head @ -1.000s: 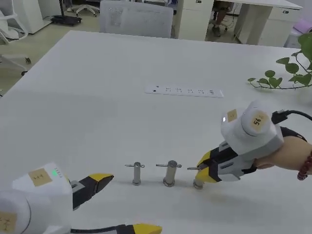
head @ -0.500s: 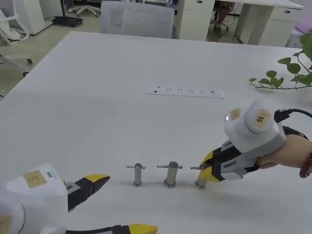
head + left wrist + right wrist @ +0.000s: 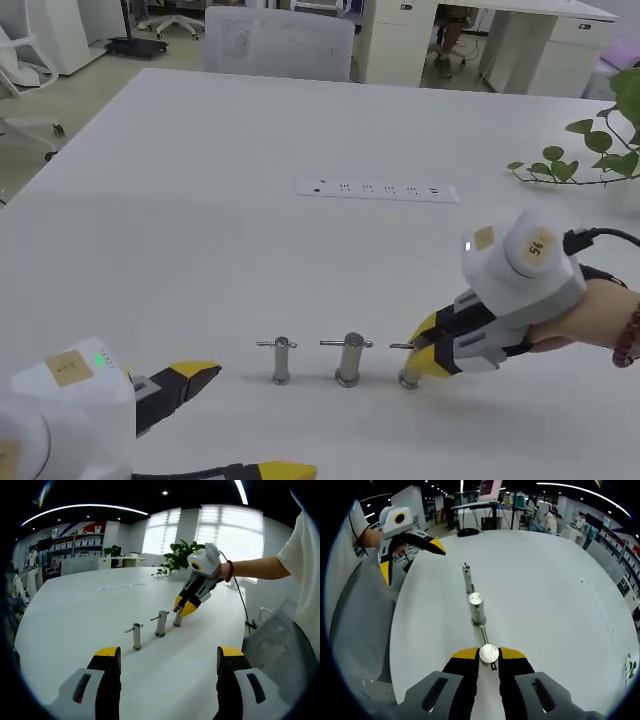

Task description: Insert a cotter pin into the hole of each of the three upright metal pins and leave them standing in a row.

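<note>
We note right tool (image 3: 422, 358) clamped on the silver upright metal pin (image 3: 489, 653) at the row's 3 o'clock end; left tool (image 3: 170, 652) jaws apart, at 7 o'clock, over white desk (image 3: 250, 200).

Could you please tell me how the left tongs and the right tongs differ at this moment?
The left tongs are open wide, while the right tongs are shut on the right pin. The left tongs hang short of the left pin and touch nothing, while the right tongs are in contact with their pin. Both are black with yellow tips.
</note>
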Available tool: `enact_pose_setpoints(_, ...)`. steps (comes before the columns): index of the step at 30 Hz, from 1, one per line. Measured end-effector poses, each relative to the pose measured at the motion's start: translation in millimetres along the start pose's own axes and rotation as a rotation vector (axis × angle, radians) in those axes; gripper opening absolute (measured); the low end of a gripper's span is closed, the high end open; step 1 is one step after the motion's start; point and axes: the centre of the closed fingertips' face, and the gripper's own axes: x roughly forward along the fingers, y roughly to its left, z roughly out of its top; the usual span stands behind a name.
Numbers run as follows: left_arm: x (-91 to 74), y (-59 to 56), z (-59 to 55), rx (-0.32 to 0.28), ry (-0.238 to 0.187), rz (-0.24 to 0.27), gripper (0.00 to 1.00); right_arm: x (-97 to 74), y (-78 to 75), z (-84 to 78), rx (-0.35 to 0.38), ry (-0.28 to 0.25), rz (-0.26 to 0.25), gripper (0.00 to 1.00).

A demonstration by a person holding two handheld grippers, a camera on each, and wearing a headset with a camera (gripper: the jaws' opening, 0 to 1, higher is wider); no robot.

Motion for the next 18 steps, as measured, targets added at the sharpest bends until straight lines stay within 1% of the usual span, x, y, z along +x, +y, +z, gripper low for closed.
enact_pose_setpoints(3, -0.5, 0.7, 0.4, 0.003, -0.001, 0.004, 0.79, 0.4, 1.0, -1.1, 0.014, -0.018, -0.005, 0.21)
enact_pose_setpoints(7, -1.8, 1.7, 0.2, 0.010, 0.004, 0.007, 0.79, -4.0, -0.1, 1.2, 0.023, -0.045, -0.025, 0.27)
enact_pose_setpoints(9, -2.7, 2.6, 0.9, 0.016, 0.006, 0.012, 0.79, -9.0, -2.0, 2.8, 0.036, -0.058, -0.044, 0.31)
enact_pose_setpoints(10, -2.9, 2.7, 1.0, 0.017, 0.006, 0.012, 0.79, -12.4, -2.1, 5.6, 0.054, -0.079, -0.051, 0.32)
enact_pose_setpoints(13, -5.1, 3.4, 3.2, 0.024, 0.007, 0.016, 0.80, -22.0, -0.7, 9.6, 0.094, -0.111, -0.075, 0.39)
enact_pose_setpoints(14, -5.8, 3.5, 3.7, 0.028, 0.009, 0.016, 0.80, -25.8, 0.1, 10.6, 0.122, -0.123, -0.085, 0.41)
enact_pose_setpoints(17, -9.2, 5.3, 5.9, 0.024, 0.016, 0.020, 0.80, -33.8, 2.8, 11.1, 0.140, -0.134, -0.109, 0.44)
enact_pose_setpoints(18, -10.6, 5.7, 6.4, 0.021, 0.019, 0.021, 0.80, -38.0, 6.1, 11.7, 0.145, -0.137, -0.117, 0.45)
